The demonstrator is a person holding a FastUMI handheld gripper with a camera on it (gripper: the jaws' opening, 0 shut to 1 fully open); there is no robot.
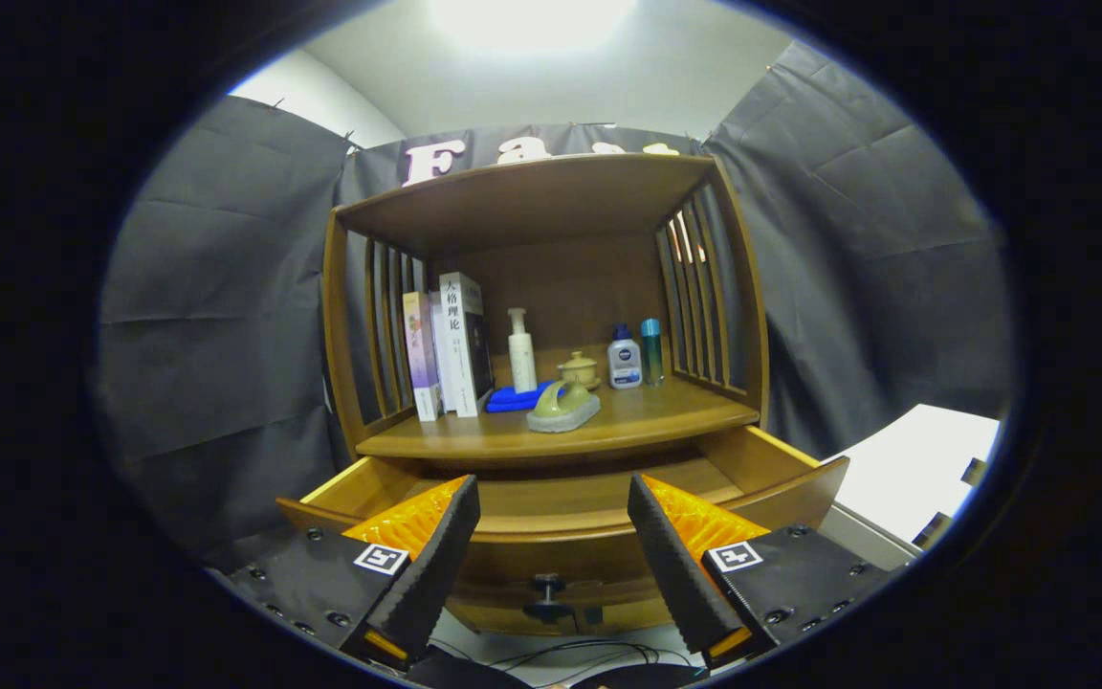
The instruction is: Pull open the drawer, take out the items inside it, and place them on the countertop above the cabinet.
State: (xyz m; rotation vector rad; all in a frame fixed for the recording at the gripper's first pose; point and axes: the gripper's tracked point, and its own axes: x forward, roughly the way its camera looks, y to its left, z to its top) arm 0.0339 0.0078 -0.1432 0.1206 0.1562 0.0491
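A wooden cabinet stands ahead with its drawer point(781, 478) pulled out toward me. The drawer's inside shows bare wood where I can see it. Its dark round knob point(547, 595) sits on the front panel, low between my fingers. On the countertop point(647, 413) above the drawer lies a grey-green brush with a handle point(563, 406), next to a blue cloth point(513, 398). My gripper point(551, 512) is open, its fingers spread wide just in front of the drawer's front edge, with nothing between them.
At the back of the countertop stand books point(446, 354), a white pump bottle point(520, 352), a small lidded pot point(579, 368), a white bottle with a blue cap point(624, 359) and a teal bottle point(651, 351). A white surface point(905, 469) lies to the right. Cables point(570, 655) run below.
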